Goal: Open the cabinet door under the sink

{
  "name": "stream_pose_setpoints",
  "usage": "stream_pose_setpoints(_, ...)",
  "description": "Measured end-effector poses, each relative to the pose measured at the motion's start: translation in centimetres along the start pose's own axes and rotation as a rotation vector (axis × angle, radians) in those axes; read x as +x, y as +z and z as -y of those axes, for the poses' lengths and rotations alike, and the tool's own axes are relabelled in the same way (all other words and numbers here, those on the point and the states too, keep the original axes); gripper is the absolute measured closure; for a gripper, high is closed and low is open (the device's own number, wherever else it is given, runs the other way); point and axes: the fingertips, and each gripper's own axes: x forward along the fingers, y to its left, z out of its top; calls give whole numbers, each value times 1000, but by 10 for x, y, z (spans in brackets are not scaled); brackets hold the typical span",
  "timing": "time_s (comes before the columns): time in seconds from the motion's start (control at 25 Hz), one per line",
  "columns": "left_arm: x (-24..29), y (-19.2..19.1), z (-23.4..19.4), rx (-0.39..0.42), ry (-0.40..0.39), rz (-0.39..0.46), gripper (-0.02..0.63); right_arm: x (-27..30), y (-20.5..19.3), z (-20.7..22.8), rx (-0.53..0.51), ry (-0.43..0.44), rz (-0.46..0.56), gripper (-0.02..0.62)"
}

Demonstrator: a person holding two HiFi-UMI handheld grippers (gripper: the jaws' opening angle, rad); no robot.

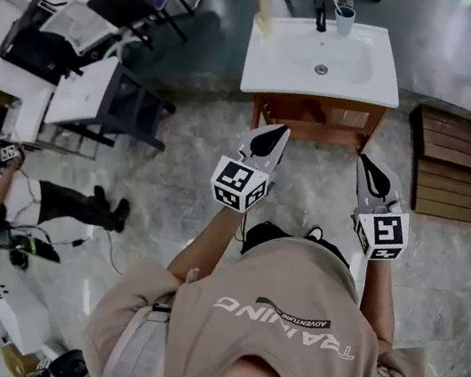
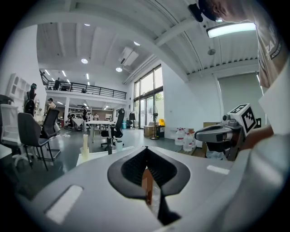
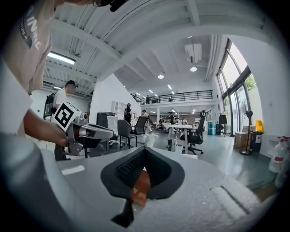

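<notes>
Brown wood forms the cabinet [image 1: 318, 116] under the white rectangular sink basin [image 1: 280, 65]. Its door, seen steeply from above, looks shut. Both pale grippers point level toward that cabinet, probably lined up for a reach to the door. The left gripper [image 1: 277, 133] has its black fingers [image 2: 131, 168] pressed together on nothing. The right gripper [image 1: 363, 160] is the same, fingers [image 3: 123, 171] closed and empty. The cabinet front lies ahead of both tips, untouched, showing as a brown sliver below each pair.

light: bright, even | edges: fisheye, dark vignette | blur: slight
</notes>
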Motion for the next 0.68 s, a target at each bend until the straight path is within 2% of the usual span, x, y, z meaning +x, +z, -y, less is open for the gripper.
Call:
stream_pose_setpoints(0.24,-9,-12,-2,-32,26,-11,594,2,-12,-12,-12,37,-31,594)
stream_pose_setpoints(0.68,-9,0,-3,-38,34,14,592,10,-7,-11,-31,57,-25,594)
